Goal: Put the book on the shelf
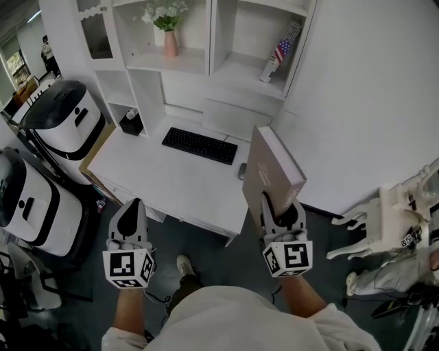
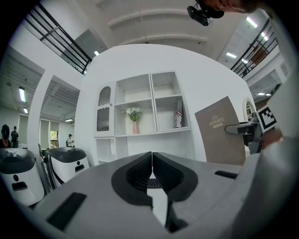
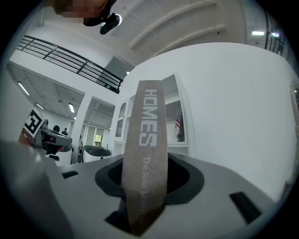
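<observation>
Right gripper view: book [image 3: 145, 154] upright, spine-on

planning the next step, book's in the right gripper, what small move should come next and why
Probably carry the book forward and up toward the right shelf compartment. The right gripper holds it upright, not yet near that compartment, which has bare room beside the flag-printed item.

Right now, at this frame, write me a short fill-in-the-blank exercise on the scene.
The right gripper holds a brown ____.
The left gripper has its jaws ____, with nothing between them.
On the white desk lies a black ____.
The pink vase on the shelf holds ____.
Missing: book; shut; keyboard; flowers.
</observation>
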A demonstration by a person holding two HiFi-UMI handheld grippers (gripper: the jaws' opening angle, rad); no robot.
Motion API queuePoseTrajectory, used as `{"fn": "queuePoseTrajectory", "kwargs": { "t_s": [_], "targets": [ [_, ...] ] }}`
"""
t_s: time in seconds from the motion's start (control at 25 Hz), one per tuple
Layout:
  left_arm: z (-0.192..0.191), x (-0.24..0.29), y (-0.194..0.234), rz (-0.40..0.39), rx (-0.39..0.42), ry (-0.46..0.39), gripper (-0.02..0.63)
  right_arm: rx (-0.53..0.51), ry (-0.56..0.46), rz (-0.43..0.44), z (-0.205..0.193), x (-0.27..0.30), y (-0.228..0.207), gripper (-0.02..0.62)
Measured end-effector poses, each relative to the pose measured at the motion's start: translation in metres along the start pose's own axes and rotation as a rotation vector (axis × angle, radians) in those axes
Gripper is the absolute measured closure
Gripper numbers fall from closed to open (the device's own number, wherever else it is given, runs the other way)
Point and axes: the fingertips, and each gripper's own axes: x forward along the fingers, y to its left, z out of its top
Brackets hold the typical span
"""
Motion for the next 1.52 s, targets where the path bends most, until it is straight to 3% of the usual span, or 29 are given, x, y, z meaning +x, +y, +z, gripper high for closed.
{"fn": "queuePoseTrajectory", "kwargs": {
  "t_s": [0.6, 1.08, 1.52],
  "targets": [
    [0.005, 0.101, 0.070, -0.078, -0.001, -0.006, 0.600, -0.022, -0.011, -0.076, 0.010, 0.100, 0.012, 0.416],
    [0.001, 0.159, 0.135, -0.155, 0.002, 0.008, 0.600, -0.048, -0.048, -0.194, 0.038, 0.165, 0.022, 0.416],
    [-0.010, 0.187, 0.145, -0.193, -0.012, 0.028, 0.600, -0.076, -0.096, -0.236, 0.072, 0.194, 0.019, 0.416]
  ]
}}
